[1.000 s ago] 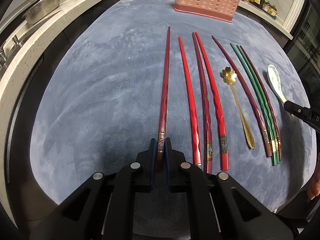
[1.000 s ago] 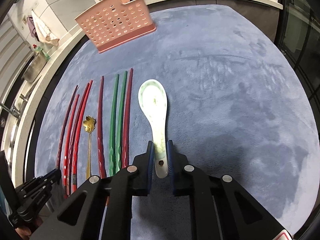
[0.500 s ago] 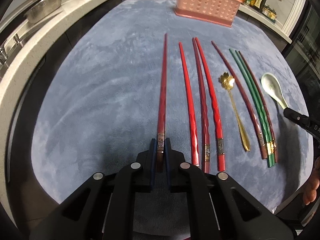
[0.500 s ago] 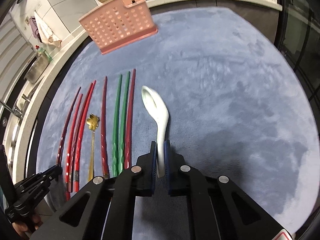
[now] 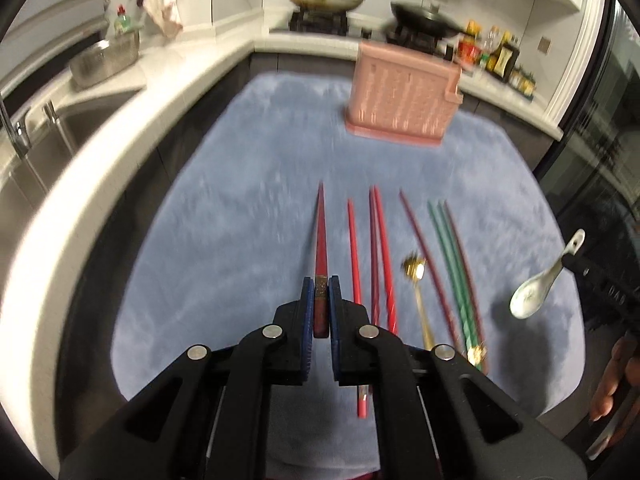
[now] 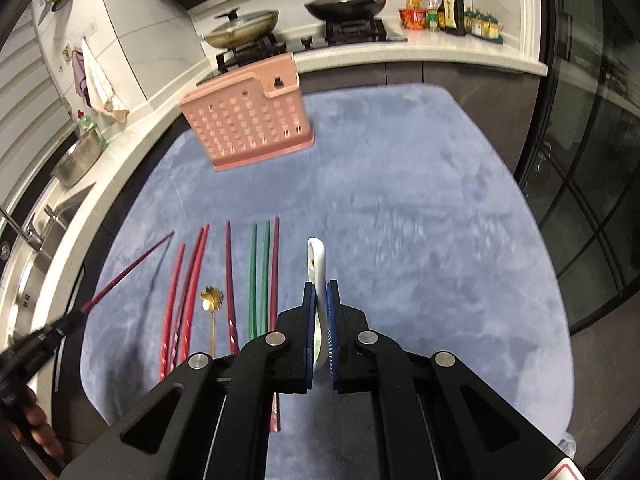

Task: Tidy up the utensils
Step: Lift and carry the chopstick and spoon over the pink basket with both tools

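My left gripper (image 5: pixel 320 285) is shut on the thick end of a dark red chopstick (image 5: pixel 321 236), which hangs in the air above the blue mat (image 5: pixel 240 220). My right gripper (image 6: pixel 320 289) is shut on the handle of a white ceramic spoon (image 6: pixel 316 256), also off the mat; in the left wrist view the spoon (image 5: pixel 532 296) hangs bowl down. On the mat lie several red chopsticks (image 5: pixel 354 256), a green pair (image 5: pixel 452 256) and a gold flower spoon (image 5: pixel 416 276). A pink perforated utensil basket (image 6: pixel 248 120) stands at the mat's far edge.
A white counter (image 5: pixel 100 152) with a sink curves along the left. Behind the basket is a stove with two pans (image 6: pixel 344 2) and bottles. Dark glass doors (image 6: pixel 592 200) close off the right side. A person's fingers (image 5: pixel 616 380) show at the right edge.
Both grippers have risen and tilted up. The dark red chopstick and the white spoon have left the mat with them. The spoon has turned on edge in the right gripper.
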